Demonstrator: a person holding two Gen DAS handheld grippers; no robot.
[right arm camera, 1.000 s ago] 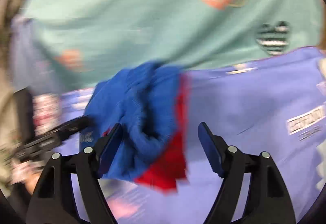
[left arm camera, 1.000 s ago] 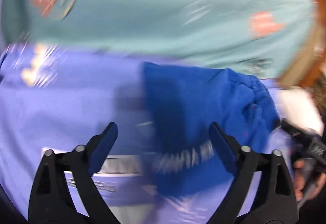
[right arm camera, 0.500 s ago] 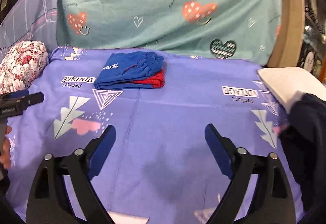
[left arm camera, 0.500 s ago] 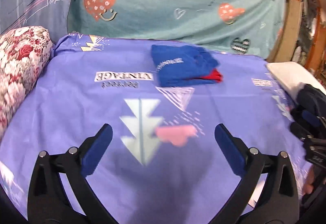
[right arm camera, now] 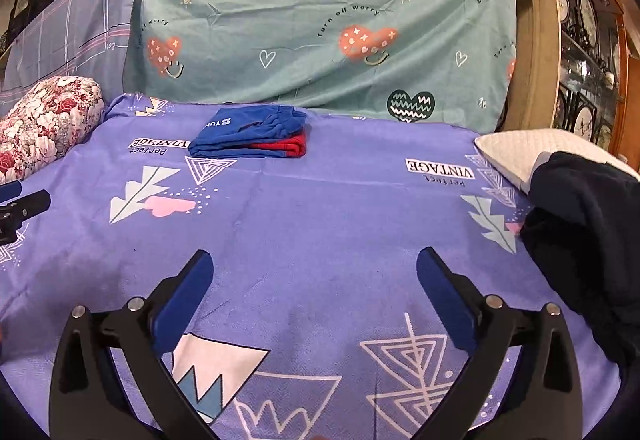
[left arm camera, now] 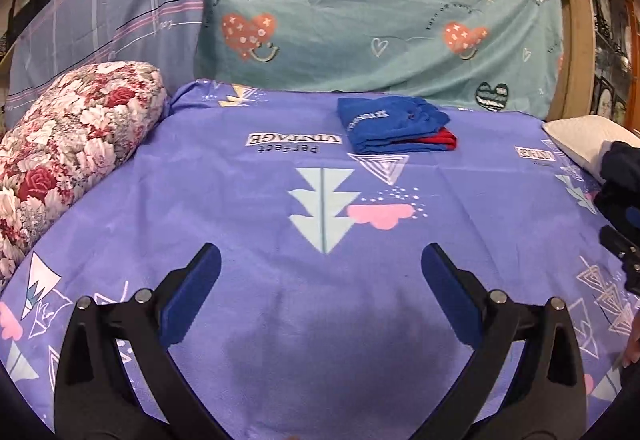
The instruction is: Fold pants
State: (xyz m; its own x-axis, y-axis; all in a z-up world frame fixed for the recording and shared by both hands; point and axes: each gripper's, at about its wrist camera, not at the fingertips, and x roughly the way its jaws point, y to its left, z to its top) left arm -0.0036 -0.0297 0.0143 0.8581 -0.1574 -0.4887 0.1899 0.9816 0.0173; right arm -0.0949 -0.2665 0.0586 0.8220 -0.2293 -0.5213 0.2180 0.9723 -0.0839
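The blue and red pants point(left arm camera: 394, 125) now lie as a compact folded bundle near the far edge of the purple printed bedsheet point(left arm camera: 320, 320), close under the teal heart-print cloth point(left arm camera: 380, 20) that hangs behind the bed. A second ago the bundle filled both wrist views, right between the fingers; half a second ago it already sat small and distant, and now both cameras look at it from well back across bare sheet. That points to the fold being finished and the bundle set down, with both hands pulled away toward the near edge.

The left gripper point(left arm camera: 320, 288) stands wide apart with nothing between its blue pads, only sheet beneath. The right gripper point(right arm camera: 314, 286) is opening out to its widest, and likewise holds nothing. In the right wrist view the tip of the left tool shows at the left edge, well clear of the pants.

At the right edge of the bed a dark garment point(right arm camera: 584, 240) lies heaped partly over a white pillow point(right arm camera: 516, 148); it may be the next piece to fold, though its shape is too crumpled to tell what it is. A floral bolster point(left arm camera: 68, 144) lines the left edge
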